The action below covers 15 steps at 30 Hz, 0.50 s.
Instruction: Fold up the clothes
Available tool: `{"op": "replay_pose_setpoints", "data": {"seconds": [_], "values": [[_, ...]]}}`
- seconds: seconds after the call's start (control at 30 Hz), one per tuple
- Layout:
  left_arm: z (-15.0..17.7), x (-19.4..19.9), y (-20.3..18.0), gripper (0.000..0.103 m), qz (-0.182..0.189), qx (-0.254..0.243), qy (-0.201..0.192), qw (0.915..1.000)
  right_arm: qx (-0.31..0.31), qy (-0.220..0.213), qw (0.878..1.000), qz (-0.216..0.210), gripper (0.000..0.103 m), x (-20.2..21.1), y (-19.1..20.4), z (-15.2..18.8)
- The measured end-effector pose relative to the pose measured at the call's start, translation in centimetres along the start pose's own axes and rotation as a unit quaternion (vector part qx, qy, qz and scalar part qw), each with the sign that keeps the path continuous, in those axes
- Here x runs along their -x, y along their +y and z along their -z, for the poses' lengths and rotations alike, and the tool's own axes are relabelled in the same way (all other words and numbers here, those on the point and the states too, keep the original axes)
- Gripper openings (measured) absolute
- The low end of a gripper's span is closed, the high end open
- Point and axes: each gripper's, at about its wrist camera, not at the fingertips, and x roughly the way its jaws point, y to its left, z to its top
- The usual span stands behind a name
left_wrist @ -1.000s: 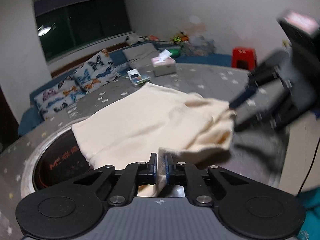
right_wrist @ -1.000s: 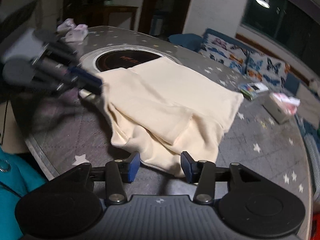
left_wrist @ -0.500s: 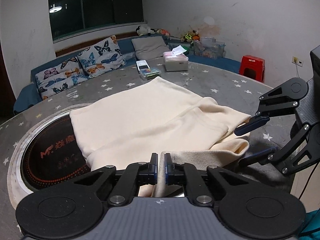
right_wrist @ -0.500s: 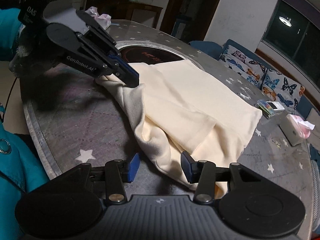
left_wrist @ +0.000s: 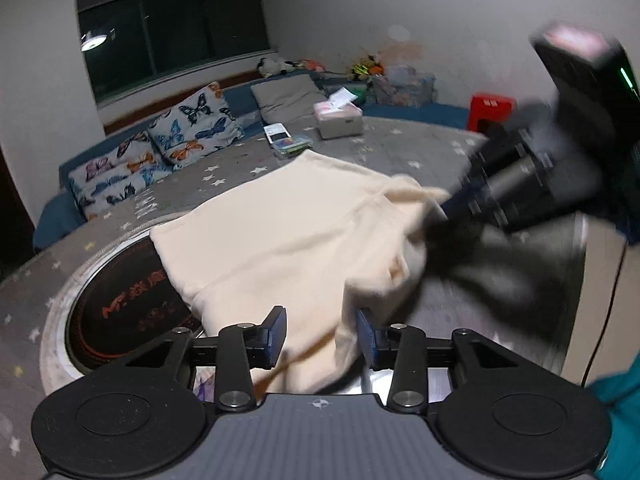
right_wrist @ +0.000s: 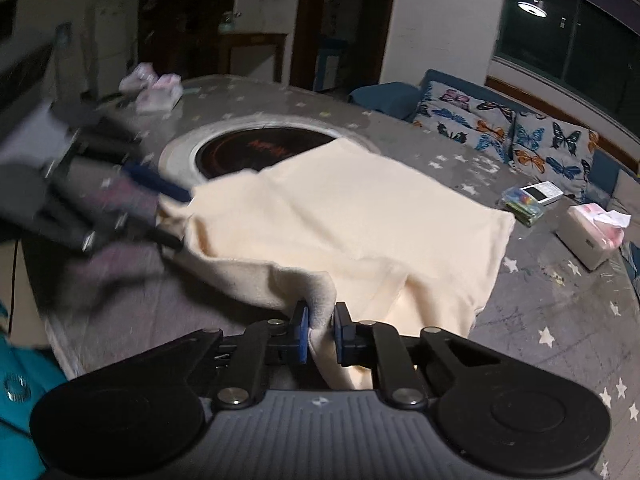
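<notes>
Garment (left_wrist: 288, 232): cream cloth, partly folded, spread on your star-patterned grey counter (right_wrist: 560, 320), one edge lying over the round dark inset (left_wrist: 120, 308). Left tool (left_wrist: 320, 334): jaws opening, cloth hem between them, pads not pressing it. Right tool (right_wrist: 320, 330): jaws closing, pads pinching a gathered fold of the garment at its near edge. Also on the counter, well beyond the cloth: tissue box (left_wrist: 340, 120), small packet (right_wrist: 524, 200).
</notes>
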Motion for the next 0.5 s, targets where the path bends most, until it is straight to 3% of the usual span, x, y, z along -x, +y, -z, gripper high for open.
{"op": "replay_pose_setpoints", "data": {"seconds": [0.17,0.33,0.43,0.5], "values": [[1.0,-0.3,-1.0,0.042,-0.021,-0.052,0.0,0.9984,-0.033,-0.014,0.999,0.004,0.01,0.1,-0.7,-1.0],[1.5,-1.1,-1.1,0.041,-0.035,-0.073,0.0,0.9967,-0.048,-0.028,0.998,0.013,0.01,0.2,-0.6,-1.5],[1.7,-1.6,-0.6,0.015,-0.039,-0.067,0.006,0.997,-0.052,-0.035,0.998,0.02,0.01,0.2,-0.5,-1.4],[1.7,-1.3,-0.3,0.008,-0.04,-0.053,0.002,0.9978,-0.053,-0.041,0.997,0.025,0.009,0.4,-0.3,-1.3]]}}
